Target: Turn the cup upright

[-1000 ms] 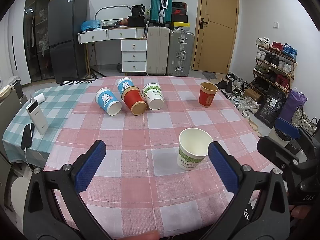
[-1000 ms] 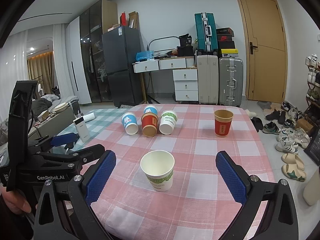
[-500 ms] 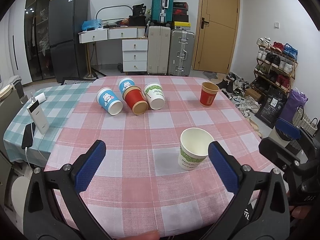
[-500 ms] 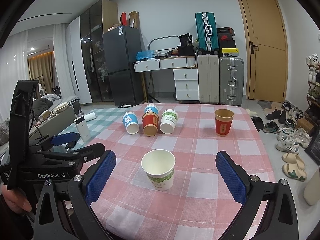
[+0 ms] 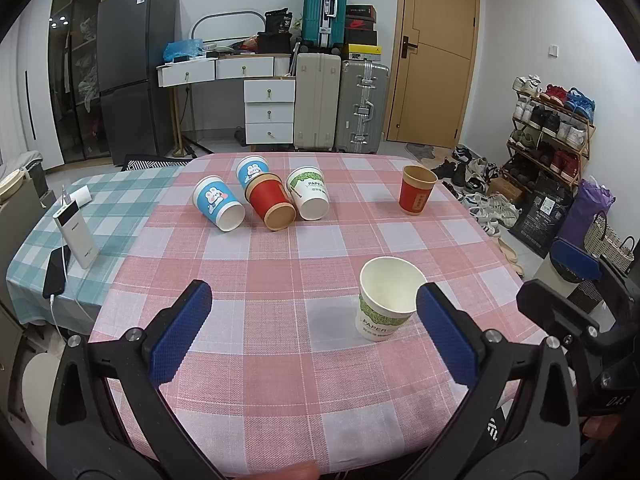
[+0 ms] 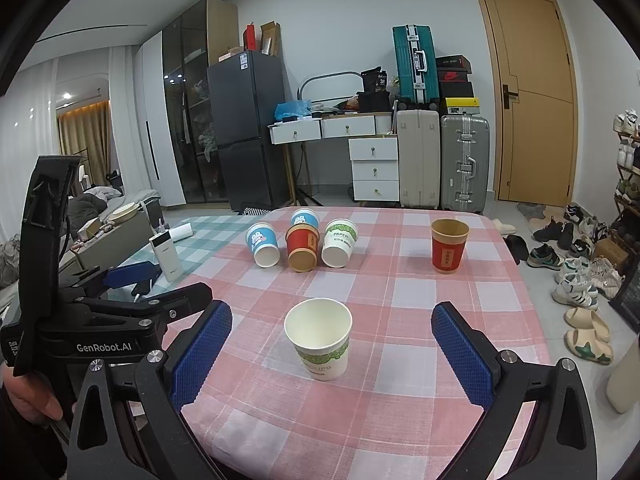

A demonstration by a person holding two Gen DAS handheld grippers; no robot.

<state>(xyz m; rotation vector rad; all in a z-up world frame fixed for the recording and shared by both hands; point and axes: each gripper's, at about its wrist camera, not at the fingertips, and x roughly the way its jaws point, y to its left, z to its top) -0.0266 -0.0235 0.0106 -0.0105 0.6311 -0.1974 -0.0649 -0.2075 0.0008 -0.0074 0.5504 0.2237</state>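
Left wrist view
Left tongs (image 5: 308,326): I see my jaws spread wide, blue pads apart, gripping nothing and touching nothing.
White cup with green band (image 5: 386,298): it stands upright, mouth up, just inside my right-hand pad, not touching it that I can tell; "PAPER" reads on its side.
Fallen cups: well ahead of the tongs, four lie on their sides in a cluster, a blue rabbit cup (image 5: 218,203), a second blue cup (image 5: 250,170) behind, a red cup (image 5: 270,205), and a white cup marked "PAPER" (image 5: 308,198).
Red upright cup (image 5: 417,195): ahead and to the right, standing apart from the cluster.
Right tongs (image 5: 576,280): seen off to my right, past the edge of the pink checked table (image 5: 280,280); its frame shows "DAS".
Power bank (image 5: 76,236): far left, on the green checked cloth.

Right wrist view
Right tongs (image 6: 332,354): jaws equally wide, empty, clear of everything.
White cup with green band (image 6: 320,338): upright, between the two pads, nearer the left one, with a gap either side; its lettering is partly readable only.
Left tongs (image 6: 120,316): beside my left pad, body marked "GenRobot.AI".
Hand (image 6: 30,396): gripping the left tongs' handle at the lower left.
Fallen cups and red upright cup (image 6: 449,245): well ahead.
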